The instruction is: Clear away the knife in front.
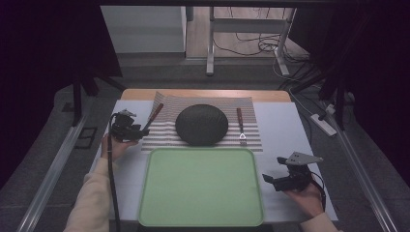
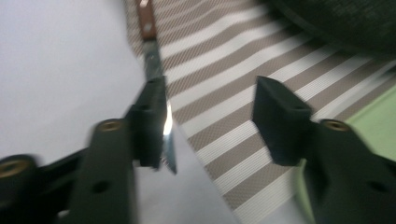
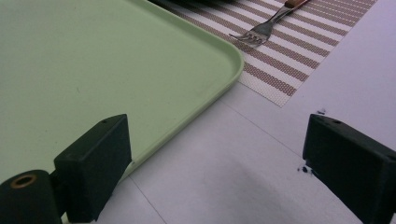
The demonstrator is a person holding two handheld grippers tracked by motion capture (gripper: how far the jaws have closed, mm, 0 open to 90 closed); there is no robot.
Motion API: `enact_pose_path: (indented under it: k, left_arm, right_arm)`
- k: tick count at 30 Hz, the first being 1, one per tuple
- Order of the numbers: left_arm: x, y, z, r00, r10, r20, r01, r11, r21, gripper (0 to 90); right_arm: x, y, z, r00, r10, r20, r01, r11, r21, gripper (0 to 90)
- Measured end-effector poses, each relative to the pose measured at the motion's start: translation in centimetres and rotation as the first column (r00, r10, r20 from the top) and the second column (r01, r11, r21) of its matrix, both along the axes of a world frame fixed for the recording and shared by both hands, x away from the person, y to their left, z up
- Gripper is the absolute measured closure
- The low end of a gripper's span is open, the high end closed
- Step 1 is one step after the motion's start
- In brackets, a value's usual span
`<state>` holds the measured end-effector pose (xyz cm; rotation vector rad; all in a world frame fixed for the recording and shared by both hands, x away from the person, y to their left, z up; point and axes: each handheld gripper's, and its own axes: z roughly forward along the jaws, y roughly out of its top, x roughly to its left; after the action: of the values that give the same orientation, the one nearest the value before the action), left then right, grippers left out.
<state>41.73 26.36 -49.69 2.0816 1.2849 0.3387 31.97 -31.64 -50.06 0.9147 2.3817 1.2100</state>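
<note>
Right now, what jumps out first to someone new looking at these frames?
The big light-green tray at the near middle of the table, bare on top. Behind it, a dark round dome-shaped thing sits mid-way on a striped placemat, with a fork lying to its right and a wooden-handled knife at the mat's left edge. The left gripper stands open at the knife blade; the right gripper hovers open by the tray's right corner.

dim, bluish room light; dark corners in the high view (left gripper view smeared by blur).
</note>
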Motion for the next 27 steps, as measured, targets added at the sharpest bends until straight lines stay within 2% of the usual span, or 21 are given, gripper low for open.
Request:
enact_pose_path:
  k: [1,2,4,5,7,8,10,11,12,13,14,15,16,17,18,19,20,21,22,24,27]
  left_arm:
    - [0.0,-0.2,0.5,0.9998,0.002,0.020,-0.002,1.0000,-0.007,37.9]
    - [0.0,-0.2,0.5,0.9998,0.002,0.020,-0.002,1.0000,-0.007,35.9]
    - [0.4,-0.3,0.7,0.9996,0.005,0.029,-0.004,0.9999,-0.015,35.0]
    - [1.0,-0.5,0.8,0.9995,-0.002,0.030,0.003,0.9998,-0.019,34.9]
    - [1.9,-0.8,0.8,0.9997,-0.012,0.019,0.012,0.9999,0.007,34.9]
    - [1.9,-0.8,0.8,0.9997,-0.012,0.019,0.012,0.9999,0.007,34.6]
    - [3.1,-1.0,0.9,0.9999,-0.017,0.000,0.017,0.9991,0.039,34.3]
    - [4.2,-1.2,1.1,0.9998,-0.017,-0.014,0.018,0.9980,0.060,34.0]
    - [4.2,-1.2,1.1,0.9998,-0.017,-0.014,0.018,0.9980,0.060,34.1]
    - [5.2,-1.3,1.4,0.9993,-0.023,-0.030,0.025,0.9971,0.072,34.1]
    - [5.2,-1.3,1.4,0.9993,-0.023,-0.030,0.025,0.9971,0.072,34.3]
    - [6.2,-1.6,1.6,0.9985,-0.030,-0.045,0.034,0.9964,0.077,35.7]
    - [6.2,-1.6,1.6,0.9985,-0.030,-0.045,0.034,0.9964,0.077,35.8]
    - [7.1,-2.0,1.6,0.9976,-0.036,-0.058,0.041,0.9957,0.083,36.2]
    - [7.1,-2.0,1.6,0.9976,-0.036,-0.058,0.041,0.9957,0.083,36.8]
    - [8.1,-2.4,1.5,0.9958,-0.044,-0.081,0.052,0.9941,0.095,37.0]
    - [8.1,-2.4,1.5,0.9958,-0.044,-0.081,0.052,0.9941,0.095,37.8]
    - [8.9,-2.9,1.3,0.9938,-0.053,-0.098,0.064,0.9922,0.107,38.4]
    - [8.9,-2.9,1.3,0.9938,-0.053,-0.098,0.064,0.9922,0.107,38.4]
    - [9.8,-3.3,0.9,0.9910,-0.063,-0.118,0.076,0.9904,0.115,38.4]
    - [10.3,-3.5,0.6,0.9903,-0.055,-0.128,0.071,0.9897,0.124,38.4]
  right_arm:
    - [0.0,0.0,0.0,1.0000,-0.001,-0.001,0.001,1.000,0.001,7.8]
    - [0.0,0.0,0.0,1.0000,-0.001,-0.001,0.001,1.000,0.001,7.8]
    - [0.0,0.0,0.0,1.0000,-0.001,-0.002,0.001,1.000,0.002,7.8]
    - [0.0,0.0,0.0,1.0000,0.000,-0.003,0.000,1.000,0.003,7.8]
    - [0.0,0.1,-0.1,1.0000,0.000,-0.005,0.000,1.000,0.002,7.8]
    - [0.0,0.1,-0.1,1.0000,0.000,-0.005,0.000,1.000,0.002,7.8]
    - [0.1,0.1,-0.1,1.0000,0.002,-0.006,-0.002,1.000,-0.002,7.8]
    - [0.1,0.1,-0.1,1.0000,0.003,-0.007,-0.003,1.000,-0.001,7.8]
    - [0.1,0.1,-0.1,1.0000,0.003,-0.007,-0.003,1.000,-0.001,7.8]
    - [0.1,0.1,-0.1,1.0000,0.002,-0.007,-0.002,1.000,-0.001,7.8]
    - [0.1,0.1,-0.1,1.0000,0.002,-0.007,-0.002,1.000,-0.001,7.8]
    - [0.1,0.0,-0.1,1.0000,0.001,-0.007,-0.001,1.000,0.004,7.8]
    - [0.1,0.0,-0.1,1.0000,0.001,-0.007,-0.001,1.000,0.004,7.8]
    - [0.1,0.0,-0.1,1.0000,-0.001,-0.008,0.001,1.000,0.004,7.8]
    - [0.1,0.0,-0.1,1.0000,-0.001,-0.008,0.001,1.000,0.004,7.8]
    - [0.1,0.0,-0.1,1.0000,0.001,-0.008,-0.001,1.000,0.007,7.8]
    - [0.1,0.0,-0.1,1.0000,0.001,-0.008,-0.001,1.000,0.007,7.8]
    - [0.1,0.0,-0.1,1.0000,0.002,-0.007,-0.002,1.000,0.006,7.8]
    - [0.1,0.0,-0.1,1.0000,0.002,-0.007,-0.002,1.000,0.006,7.8]
    - [0.1,-0.1,-0.1,1.0000,-0.001,-0.008,0.001,1.000,0.004,7.8]
    - [0.1,-0.1,-0.1,1.0000,-0.002,-0.009,0.002,1.000,0.005,7.8]
